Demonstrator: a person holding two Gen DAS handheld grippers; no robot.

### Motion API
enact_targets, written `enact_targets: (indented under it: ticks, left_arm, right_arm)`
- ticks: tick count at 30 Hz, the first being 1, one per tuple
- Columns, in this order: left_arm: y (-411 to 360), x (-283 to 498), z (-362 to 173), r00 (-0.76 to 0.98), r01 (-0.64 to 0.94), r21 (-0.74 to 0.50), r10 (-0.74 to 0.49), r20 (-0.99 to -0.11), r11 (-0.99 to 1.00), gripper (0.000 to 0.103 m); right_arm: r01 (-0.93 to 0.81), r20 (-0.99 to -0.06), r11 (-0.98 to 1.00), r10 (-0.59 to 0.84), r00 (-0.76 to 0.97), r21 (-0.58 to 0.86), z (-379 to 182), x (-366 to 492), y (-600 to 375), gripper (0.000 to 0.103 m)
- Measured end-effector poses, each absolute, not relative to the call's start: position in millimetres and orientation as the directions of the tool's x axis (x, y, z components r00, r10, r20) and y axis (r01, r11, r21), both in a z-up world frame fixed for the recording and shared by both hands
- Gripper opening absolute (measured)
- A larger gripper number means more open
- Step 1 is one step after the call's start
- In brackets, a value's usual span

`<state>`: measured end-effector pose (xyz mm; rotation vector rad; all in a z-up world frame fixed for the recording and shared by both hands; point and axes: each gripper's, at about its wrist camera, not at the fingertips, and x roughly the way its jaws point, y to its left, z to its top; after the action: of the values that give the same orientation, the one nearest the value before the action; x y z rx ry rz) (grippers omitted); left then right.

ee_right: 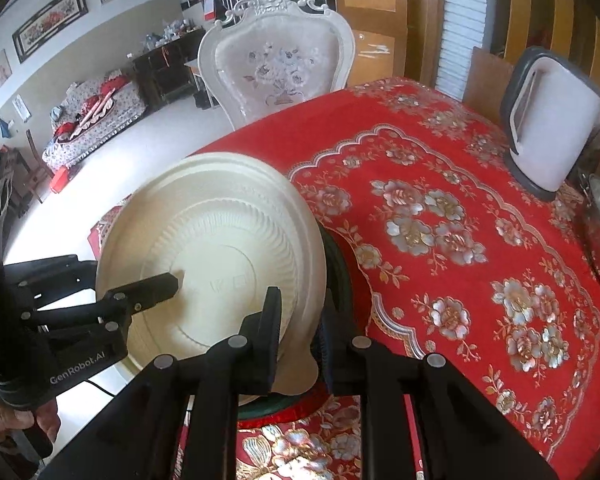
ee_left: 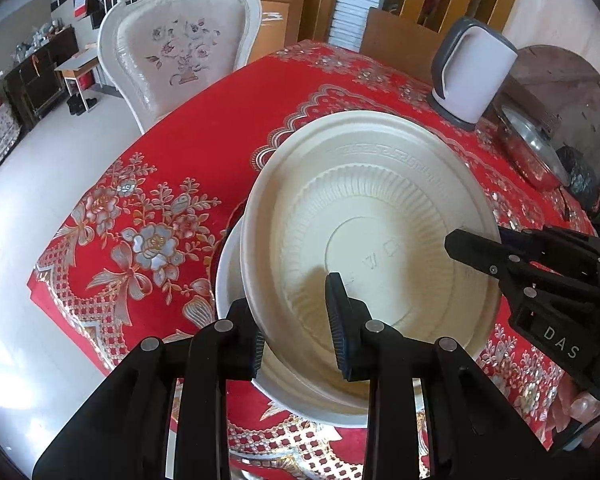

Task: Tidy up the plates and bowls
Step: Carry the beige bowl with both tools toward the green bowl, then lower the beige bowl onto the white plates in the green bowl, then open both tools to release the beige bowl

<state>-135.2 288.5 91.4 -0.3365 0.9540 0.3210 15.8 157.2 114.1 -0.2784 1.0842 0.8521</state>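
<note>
Judging from how things lie, the sorting is midway: one cream plate is held up on edge, tilted, just above a white dish that rests on the surface, and it is not yet set down.

The left hand-held gripper is closed on the near rim of the cream plate, one finger inside the well and the other behind the rim. The right hand-held gripper is likewise clamped on the plate's edge, as its own camera shows; its fingers straddle the rim. So the plate is carried by both at once.

Beneath the cream plate, a dark green rim is glimpsed in the right wrist view. Whether it belongs to a bowl or a plate cannot be told, and how it stands to the white dish is hidden.

Counted: one cream plate in the air, one white dish under it, and possibly one dark green piece, so two or three pieces of tableware in all. No further plates or bowls are seen on the surface.

Beyond the cream plate stand one white kettle and one metal lid; one ornate chair is drawn up behind the surface.

What is left, by judgement, is lowering the cream plate onto the stack and releasing it.
</note>
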Motion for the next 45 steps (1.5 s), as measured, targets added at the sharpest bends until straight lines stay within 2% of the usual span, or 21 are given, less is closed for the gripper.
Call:
enact_targets:
  ticks: [10,16,22,24,26,28,38,40,41,45]
  left_arm:
    - [277.2,-116.1,89.6,0.558,-0.39,-0.133,0.119,-0.821,0.911,0.027]
    - [282.7,-118.7,95.5,0.563,-0.387,-0.165,0.091,-0.821,0.907,0.027]
    - [280.1,-131.7,110.2,0.591,-0.389,-0.15,0.121,-0.798,0.909,0.027]
    - [277.8,-134.1,114.6,0.599,-0.388,-0.145,0.13,-0.79,0.91,0.029]
    - [275.4,-135.9,116.6,0.604,-0.387,-0.14,0.136,-0.785,0.911,0.032]
    - [272.9,-137.7,116.8,0.605,-0.386,-0.132,0.142,-0.783,0.913,0.038]
    - [276.4,-157.1,124.4,0.631,-0.441,-0.118,0.214,-0.746,0.89,0.04]
    - [273.2,-162.3,130.5,0.648,-0.445,-0.115,0.23,-0.726,0.888,0.061]
    - [270.6,-164.9,133.5,0.66,-0.442,-0.117,0.234,-0.714,0.889,0.065]
    - [257.0,-172.0,140.5,0.695,-0.445,-0.108,0.266,-0.668,0.889,0.066]
  right_arm:
    - [-0.697,-0.872,0.693,0.443,0.21,0.183,110.8,18.1,141.4,0.021]
    - [-0.692,-0.87,0.691,0.455,0.19,0.21,111.1,16.8,139.7,0.022]
    - [-0.685,-0.862,0.684,0.479,0.164,0.25,111.0,16.8,142.9,0.022]
    - [-0.682,-0.86,0.683,0.487,0.156,0.263,110.9,15.8,142.4,0.026]
    - [-0.68,-0.856,0.682,0.493,0.156,0.269,112.1,14.8,141.6,0.037]
    - [-0.681,-0.853,0.682,0.496,0.162,0.267,113.8,13.9,141.1,0.041]
    - [-0.671,-0.828,0.696,0.517,0.219,0.257,125.7,10.4,131.3,0.042]
    - [-0.667,-0.822,0.702,0.517,0.238,0.248,127.7,9.3,130.1,0.042]
    - [-0.666,-0.814,0.706,0.521,0.257,0.242,129.9,7.2,128.7,0.042]
    - [-0.652,-0.79,0.729,0.517,0.329,0.206,137.6,-1.7,123.8,0.046]
